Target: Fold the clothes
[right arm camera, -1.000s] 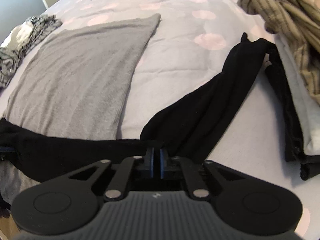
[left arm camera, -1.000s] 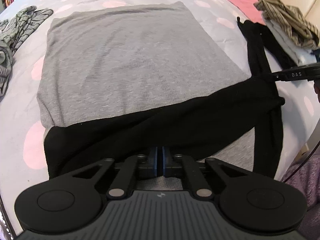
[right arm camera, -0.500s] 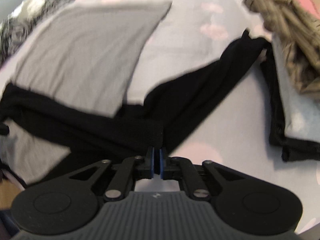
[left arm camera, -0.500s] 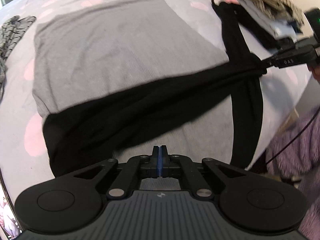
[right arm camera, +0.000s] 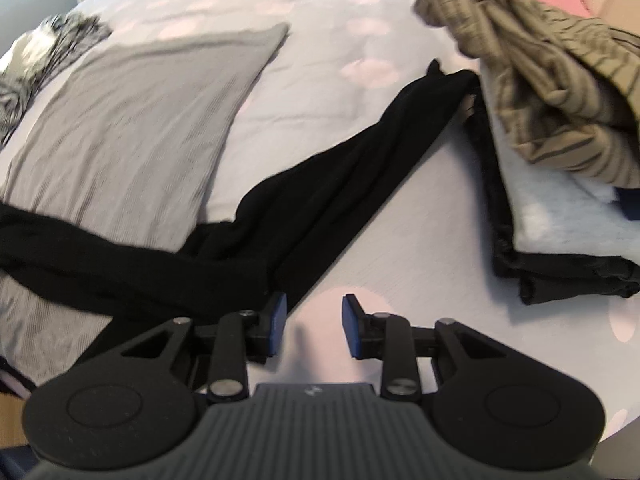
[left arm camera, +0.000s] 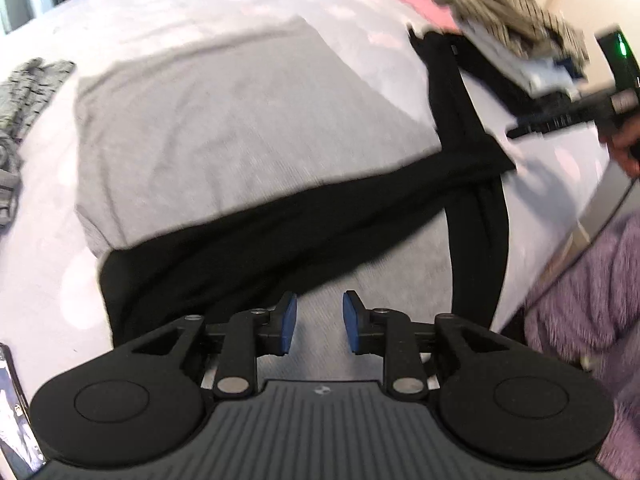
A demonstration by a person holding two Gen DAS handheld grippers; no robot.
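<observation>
Now both jaws are opening, nothing between them — left hand-held gripper [left arm camera: 316, 322] and right hand-held gripper [right arm camera: 314, 326] leave the black sleeve [left arm camera: 280, 240] laid across the grey top [left arm camera: 224, 128] at the bed's [right arm camera: 420, 248] near edge, folded inward

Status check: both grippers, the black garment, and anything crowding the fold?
Left gripper and right gripper opening, nothing between fingers. Black garment lies across grey garment's near end. Clothes pile sits close on the right.
</observation>
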